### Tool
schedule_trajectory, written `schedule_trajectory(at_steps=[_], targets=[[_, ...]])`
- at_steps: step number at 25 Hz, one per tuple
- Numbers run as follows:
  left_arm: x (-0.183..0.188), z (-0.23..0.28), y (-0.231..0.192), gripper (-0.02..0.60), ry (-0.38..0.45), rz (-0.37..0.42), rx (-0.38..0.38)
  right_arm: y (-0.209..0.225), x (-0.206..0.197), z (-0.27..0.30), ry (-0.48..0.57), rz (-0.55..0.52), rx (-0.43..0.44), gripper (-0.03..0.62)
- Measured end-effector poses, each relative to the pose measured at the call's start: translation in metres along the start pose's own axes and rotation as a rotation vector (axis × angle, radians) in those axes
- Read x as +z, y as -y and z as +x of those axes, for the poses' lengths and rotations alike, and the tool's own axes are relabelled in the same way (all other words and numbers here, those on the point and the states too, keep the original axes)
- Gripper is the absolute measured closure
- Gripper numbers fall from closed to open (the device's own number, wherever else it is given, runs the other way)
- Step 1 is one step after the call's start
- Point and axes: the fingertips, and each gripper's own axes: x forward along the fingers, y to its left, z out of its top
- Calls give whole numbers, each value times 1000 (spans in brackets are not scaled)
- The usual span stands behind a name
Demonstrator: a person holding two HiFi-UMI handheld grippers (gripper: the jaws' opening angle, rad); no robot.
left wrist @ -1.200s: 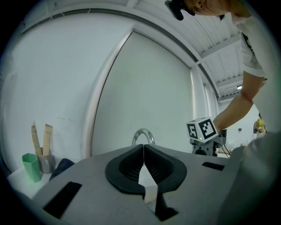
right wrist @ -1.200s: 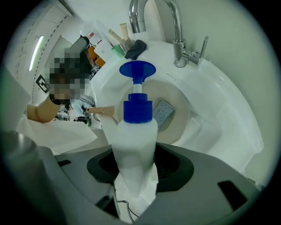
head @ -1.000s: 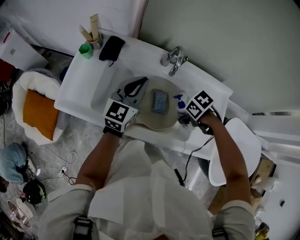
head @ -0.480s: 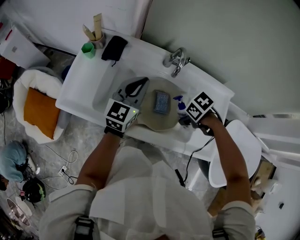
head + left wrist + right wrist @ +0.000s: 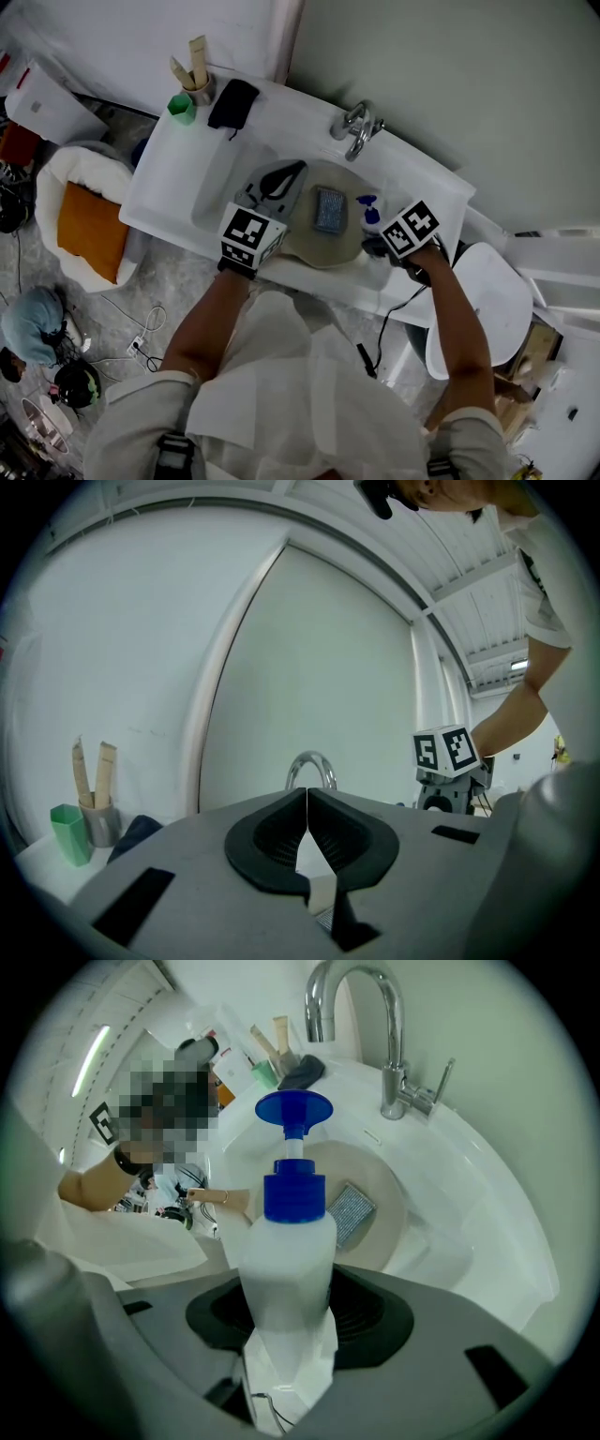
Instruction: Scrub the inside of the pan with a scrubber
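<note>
Head view first: the left gripper (image 5: 286, 176) reaches over the near-left edge of the pan (image 5: 328, 246), which lies in the white sink (image 5: 281, 112). The scrubber (image 5: 329, 210) lies flat on the pan's floor, just beyond and to the right of those jaws and apart from them. On the other side, the right gripper (image 5: 380, 242) points steeply down at the sink's right rim with a blue-topped pump bottle (image 5: 367, 208) at its jaws, and the scrubber is just to their left. Over to the left gripper view: jaws pressed together at the tips, with only a pale sliver showing in the hollow behind them, and I can't tell what it is. The faucet (image 5: 310, 769) rises straight ahead of the tips, and a green cup (image 5: 67, 832) stands far off to their left. Now the right gripper view: the jaws stand wide and are clamped on the white body of the pump bottle, whose blue pump head sticks up beyond the tips. Past it, the pan lies ahead of the jaws with the scrubber inside, slightly right of the bottle, and the faucet arches over beyond.
</note>
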Motion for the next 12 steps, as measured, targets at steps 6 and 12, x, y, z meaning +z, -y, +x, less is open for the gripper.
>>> schedule_trajectory(at_steps=[6,12], targets=[[6,8,1,565,-11,30,-16,2,26,-7,315,42,-24,395],[5,19,6,565,-37,39,-23,24,49,-30,629,98,-67,395]])
